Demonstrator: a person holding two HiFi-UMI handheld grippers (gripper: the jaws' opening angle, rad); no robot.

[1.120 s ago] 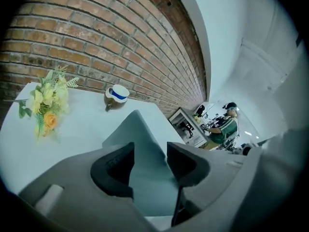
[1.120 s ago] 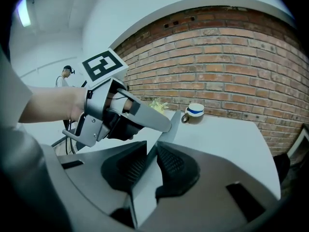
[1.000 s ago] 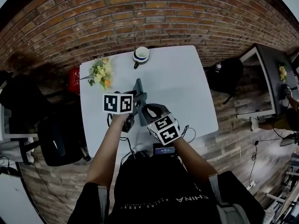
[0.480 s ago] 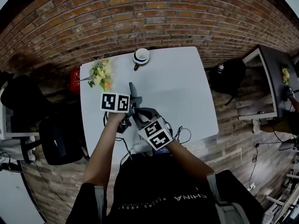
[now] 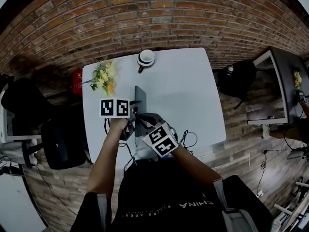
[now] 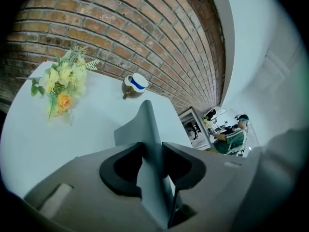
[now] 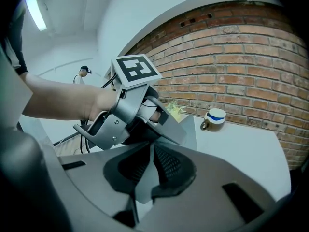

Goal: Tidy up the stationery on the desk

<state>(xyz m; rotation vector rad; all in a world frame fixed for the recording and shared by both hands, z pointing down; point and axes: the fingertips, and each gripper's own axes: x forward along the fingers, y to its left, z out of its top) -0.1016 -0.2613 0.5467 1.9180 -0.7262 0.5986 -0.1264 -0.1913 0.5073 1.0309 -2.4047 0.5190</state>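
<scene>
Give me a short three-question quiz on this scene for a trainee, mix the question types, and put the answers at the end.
1. True or false: the left gripper and the right gripper are both shut on the same grey sheet.
2. Multiple choice: what stands on the table at its far edge, by the brick wall? A) a cup B) a laptop C) a stapler
3. Fill in the blank: in the head view, the flowers lie to the cup's ____.

Key: 1 true; 2 A; 3 left.
</scene>
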